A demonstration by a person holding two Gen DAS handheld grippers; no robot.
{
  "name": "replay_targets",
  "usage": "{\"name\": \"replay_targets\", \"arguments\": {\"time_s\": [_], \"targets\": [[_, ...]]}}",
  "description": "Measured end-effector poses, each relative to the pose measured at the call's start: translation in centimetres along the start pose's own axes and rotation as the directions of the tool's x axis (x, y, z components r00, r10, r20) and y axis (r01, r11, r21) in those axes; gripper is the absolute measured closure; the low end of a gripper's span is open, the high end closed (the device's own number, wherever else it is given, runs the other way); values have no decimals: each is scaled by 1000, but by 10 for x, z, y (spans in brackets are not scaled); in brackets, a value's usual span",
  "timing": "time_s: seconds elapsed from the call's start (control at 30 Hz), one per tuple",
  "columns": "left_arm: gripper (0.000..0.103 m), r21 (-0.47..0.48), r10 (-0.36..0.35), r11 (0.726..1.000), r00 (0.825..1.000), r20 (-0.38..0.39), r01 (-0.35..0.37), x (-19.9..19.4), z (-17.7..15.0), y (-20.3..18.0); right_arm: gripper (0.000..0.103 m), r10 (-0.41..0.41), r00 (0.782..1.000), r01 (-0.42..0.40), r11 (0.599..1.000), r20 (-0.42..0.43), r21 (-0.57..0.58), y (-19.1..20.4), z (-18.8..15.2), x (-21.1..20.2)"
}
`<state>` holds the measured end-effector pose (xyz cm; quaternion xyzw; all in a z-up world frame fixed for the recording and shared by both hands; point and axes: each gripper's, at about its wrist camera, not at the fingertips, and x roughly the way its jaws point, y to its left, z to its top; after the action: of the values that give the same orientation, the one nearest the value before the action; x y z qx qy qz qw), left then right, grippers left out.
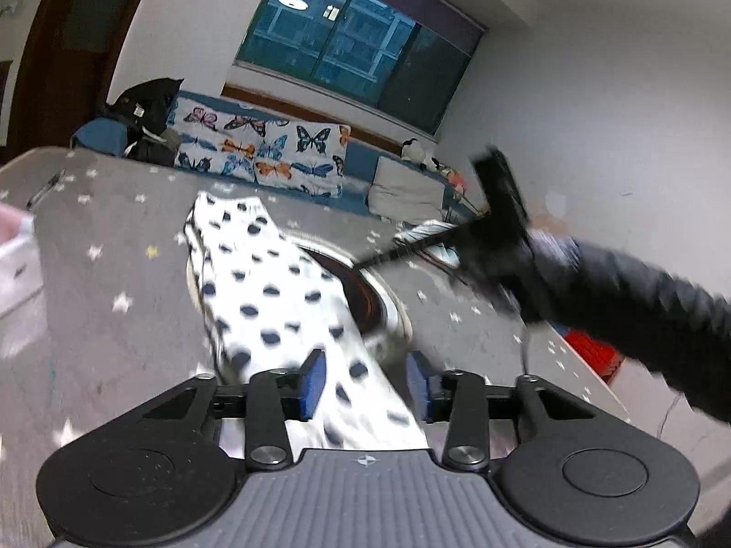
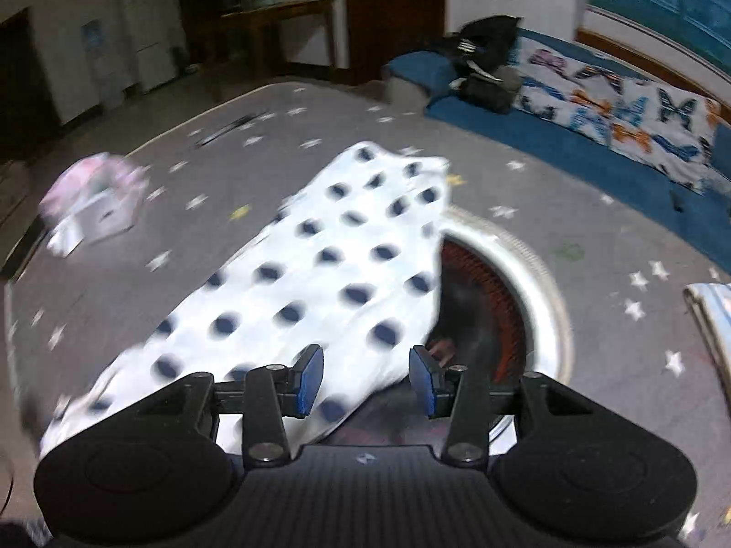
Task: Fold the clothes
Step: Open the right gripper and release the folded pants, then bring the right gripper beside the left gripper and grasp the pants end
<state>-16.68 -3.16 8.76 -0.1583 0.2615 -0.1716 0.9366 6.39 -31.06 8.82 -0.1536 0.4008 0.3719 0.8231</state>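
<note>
The polka-dot cloth lies as a long, narrow strip on the grey star-patterned table, running from the upper middle of the left wrist view down to the bottom centre, where it passes under the left claw. Layered edges show along its left side, so I judge at least one lengthwise fold is already made; the strip is still long, and a crosswise fold or two probably remains. In the right wrist view the same cloth stretches from the lower left toward the upper middle, its right edge draped over part of a round, metal-rimmed opening set into the table.

The left claw's blue pads stand partly apart with the cloth running below and between them; they do not press on it, so nothing is gripped. The right claw is likewise partly open, hovering over the near end of the strip and the dark opening, with nothing clamped. In the left wrist view the right claw appears as a blurred dark shape at the right of the frame, carried by a hand in a dark sleeve.

A striped folded item shows at the right edge of the right wrist view, possibly an already finished piece. A pinkish bundle sits at the left of that frame, too blurred to identify.
</note>
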Motion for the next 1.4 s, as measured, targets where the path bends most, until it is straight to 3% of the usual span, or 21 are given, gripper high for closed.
{"name": "replay_targets", "arguments": {"time_s": [0.17,0.3,0.47,0.63,0.73,0.87,1.07,1.4], "targets": [[73,0,23,1000,997,-73,-23,55,16,18,61,105,994,-105,992,7,-69,39,-30,-21],[80,-30,69,997,984,-165,-75,92,12,42,61,163,987,-162,979,5,-122,68,-55,-27],[81,-44,125,990,967,-220,-137,106,-1,65,61,198,980,-201,969,-34,-145,87,-82,-25],[81,-30,145,988,968,-205,-154,96,2,69,61,217,975,-220,971,-36,-94,76,-92,-33],[81,-6,146,989,973,-178,-150,97,13,61,61,208,978,-207,978,18,-36,55,-82,-43],[81,19,124,992,977,-171,-123,111,26,48,61,88,991,-94,994,96,57,19,-61,-44],[81,59,73,996,972,-222,-62,147,31,20,63,-36,996,22,986,76,167,-22,-40,-15],[81,129,30,992,962,-270,5,187,34,-1,63,-27,999,22,984,29,174,-42,-27,28]]}}
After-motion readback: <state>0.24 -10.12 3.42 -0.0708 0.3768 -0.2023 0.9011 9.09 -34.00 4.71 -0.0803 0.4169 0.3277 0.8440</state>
